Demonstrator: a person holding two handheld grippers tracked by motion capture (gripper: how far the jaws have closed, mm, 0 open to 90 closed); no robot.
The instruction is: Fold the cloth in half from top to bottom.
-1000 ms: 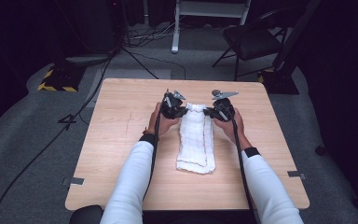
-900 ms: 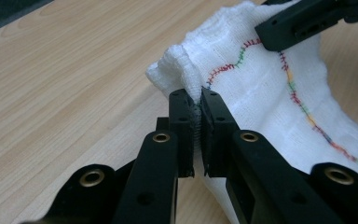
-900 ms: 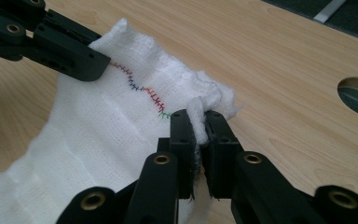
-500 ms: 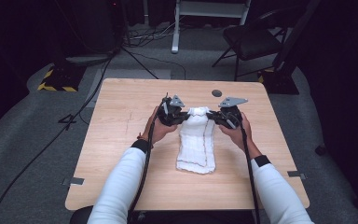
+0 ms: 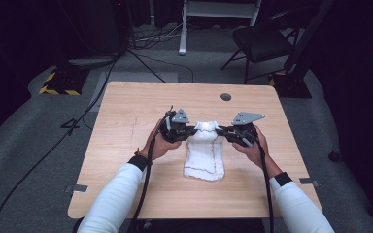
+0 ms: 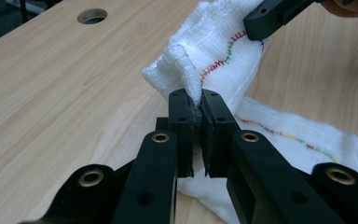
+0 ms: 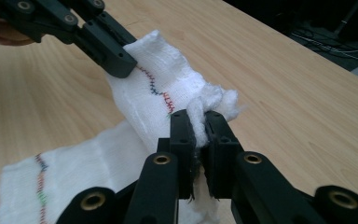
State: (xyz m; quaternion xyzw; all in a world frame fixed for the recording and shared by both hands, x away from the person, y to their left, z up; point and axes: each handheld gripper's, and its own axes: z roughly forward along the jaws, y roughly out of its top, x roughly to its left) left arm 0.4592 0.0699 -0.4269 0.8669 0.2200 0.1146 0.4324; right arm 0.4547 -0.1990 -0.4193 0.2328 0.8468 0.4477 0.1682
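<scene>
A white woven cloth (image 5: 205, 153) with coloured stitching lies folded lengthwise in the middle of the wooden table (image 5: 126, 116). Its far end is lifted off the table and curls back toward the person. My left gripper (image 5: 193, 130) is shut on the far left corner of the cloth (image 6: 200, 70). My right gripper (image 5: 220, 130) is shut on the far right corner of the cloth (image 7: 168, 93). In the left gripper view my left gripper (image 6: 196, 100) pinches a fold of cloth between its jaws. My right gripper (image 7: 199, 122) does the same in its own view.
A round cable hole (image 5: 226, 96) sits near the table's far edge. Beyond the table stand a black chair (image 5: 262, 41), a white frame (image 5: 218, 9) and cables on the grey floor. A yellow-and-black block (image 5: 58, 82) lies at the far left.
Both grippers have come nearer to the person, carrying the cloth's far end up and back over the rest of it. The flat part looks shorter now.
</scene>
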